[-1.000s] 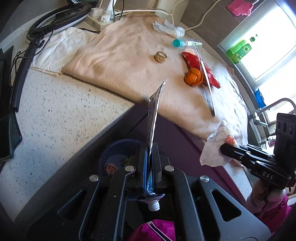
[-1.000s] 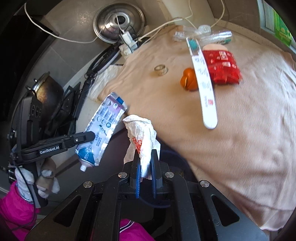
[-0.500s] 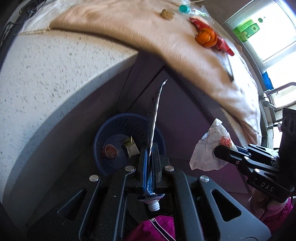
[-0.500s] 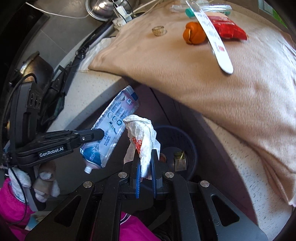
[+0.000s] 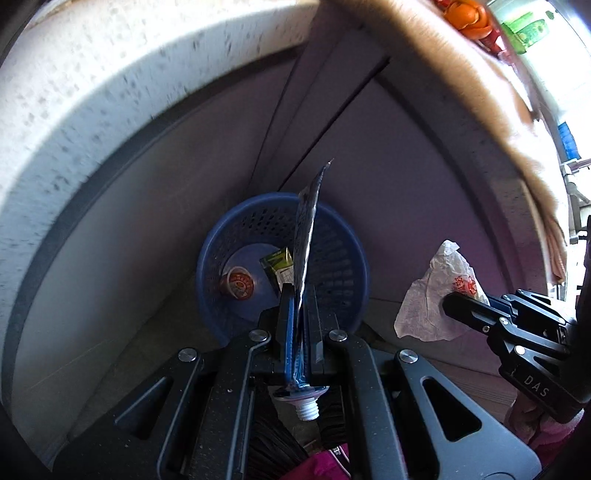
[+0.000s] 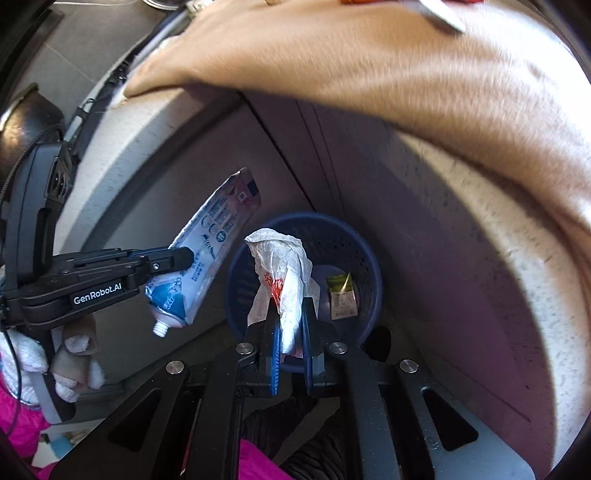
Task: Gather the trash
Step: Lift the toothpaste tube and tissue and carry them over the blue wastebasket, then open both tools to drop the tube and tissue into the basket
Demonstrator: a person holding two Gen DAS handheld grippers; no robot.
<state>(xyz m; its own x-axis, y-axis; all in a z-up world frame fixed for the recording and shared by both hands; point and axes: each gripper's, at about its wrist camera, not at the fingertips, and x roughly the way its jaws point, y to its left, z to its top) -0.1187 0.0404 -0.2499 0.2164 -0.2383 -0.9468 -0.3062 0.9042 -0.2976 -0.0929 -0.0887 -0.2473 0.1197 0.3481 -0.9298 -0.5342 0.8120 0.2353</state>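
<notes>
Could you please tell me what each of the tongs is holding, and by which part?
Left tongs: tube, near its neck. Right tongs: wrapper, by its lower end.

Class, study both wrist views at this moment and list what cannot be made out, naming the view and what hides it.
- Left wrist view: the toothpaste tube, seen edge-on, hides part of the blue basket's floor.
- Right wrist view: the crumpled wrapper covers the basket's left half; print on the green packet is too small.
- Both views: the countertop items are blurred and cut off by the top edge.
- Left wrist view: the orange peel is partly cropped.
</notes>
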